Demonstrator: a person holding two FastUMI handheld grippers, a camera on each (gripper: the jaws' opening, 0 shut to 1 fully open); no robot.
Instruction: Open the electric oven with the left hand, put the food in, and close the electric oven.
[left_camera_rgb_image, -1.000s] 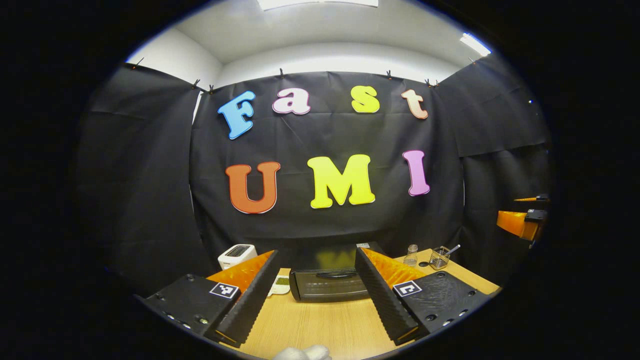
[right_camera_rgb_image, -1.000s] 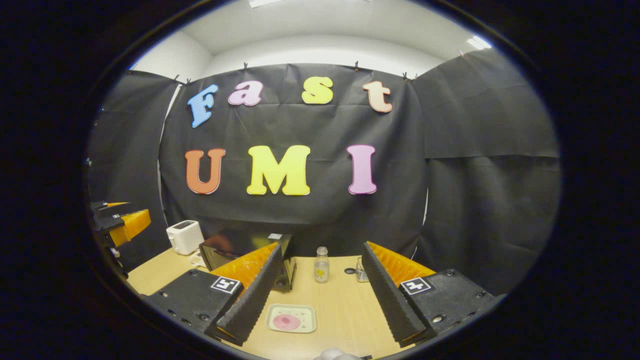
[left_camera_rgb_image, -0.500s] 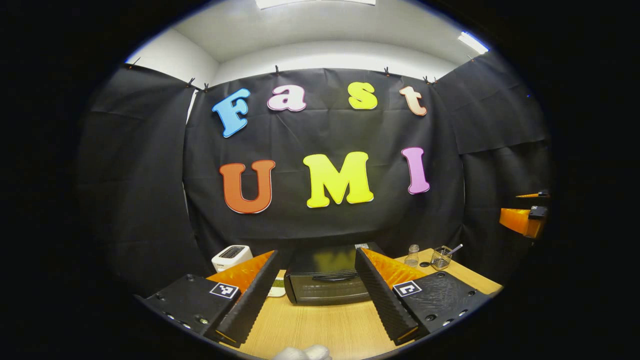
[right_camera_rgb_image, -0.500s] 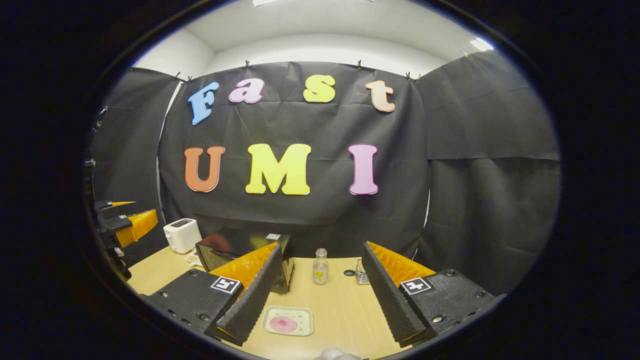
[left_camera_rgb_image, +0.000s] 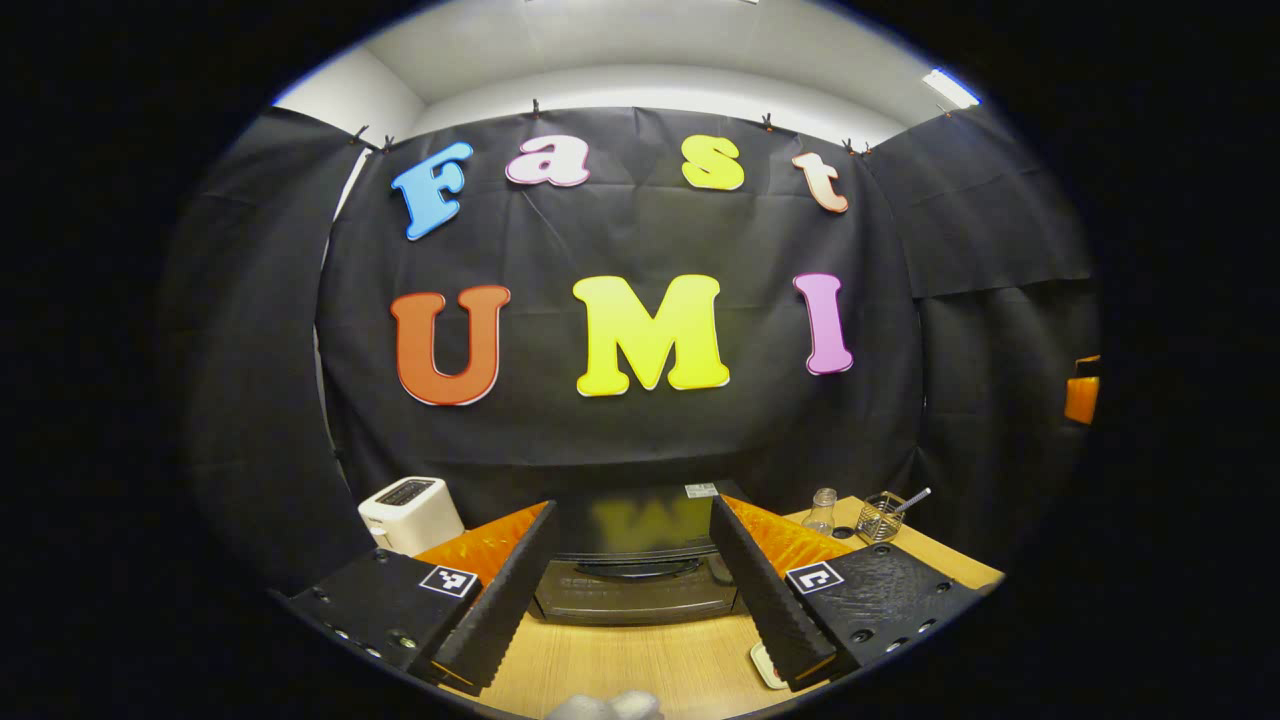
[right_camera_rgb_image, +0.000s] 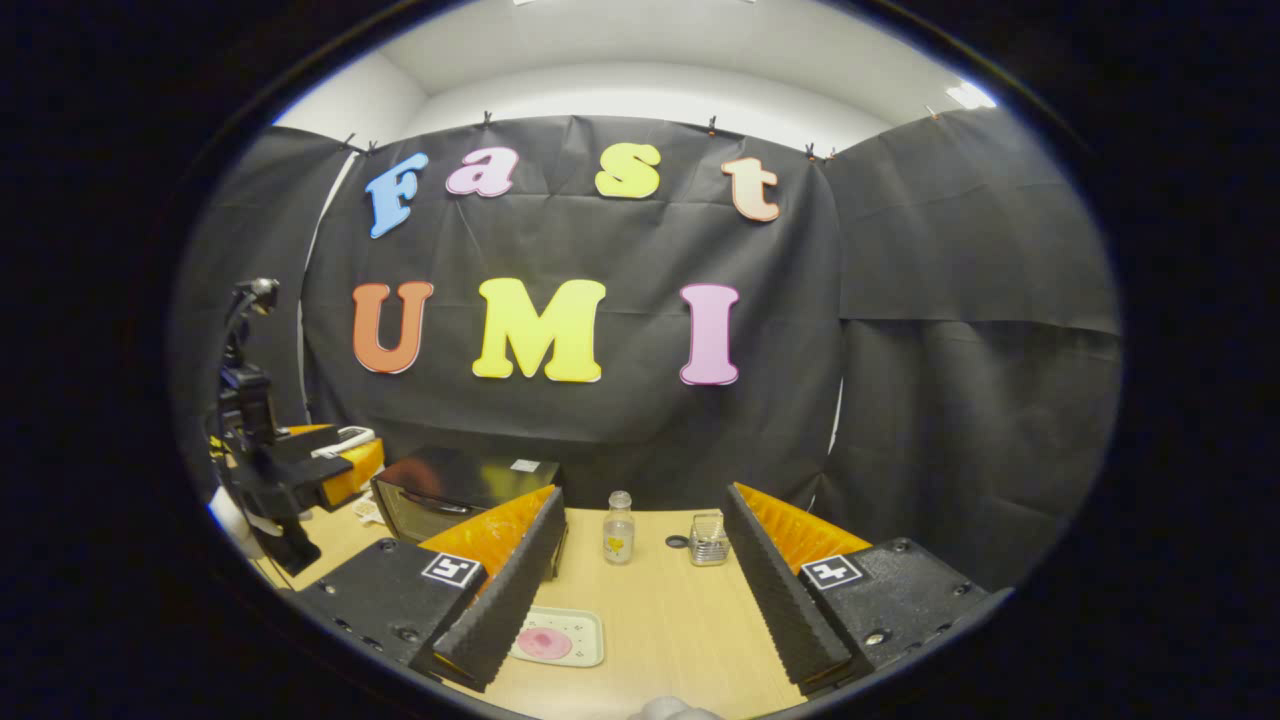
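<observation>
Our left gripper (left_camera_rgb_image: 632, 590) sits low in the left gripper view with its two fingers spread well apart and nothing between them, framing the electric oven (left_camera_rgb_image: 640, 565) at lower centre of the frame. The oven stands on the wooden table (left_camera_rgb_image: 640, 660), its door closed and facing us, with the curved handle (left_camera_rgb_image: 640, 568) running left to right across the upper part of the door. We judge the oven's long axis to lie across the frame, parallel to the table's near edge.

We expect the door to be stiff and hinged, with a smooth handle that could slip, so we would take hold at the handle's middle, where the bar arches out from the door.

In the right gripper view, our right gripper (right_camera_rgb_image: 640, 590) is likewise spread wide and empty at the bottom of the frame. Just beside its left finger, at lower centre-left, lies a pale tray (right_camera_rgb_image: 558, 638) carrying the pink food (right_camera_rgb_image: 543, 642). We judge it light and shallow, best pinched at a rim and kept level. The oven (right_camera_rgb_image: 455, 495) stands farther back, at middle left of that frame.
</observation>
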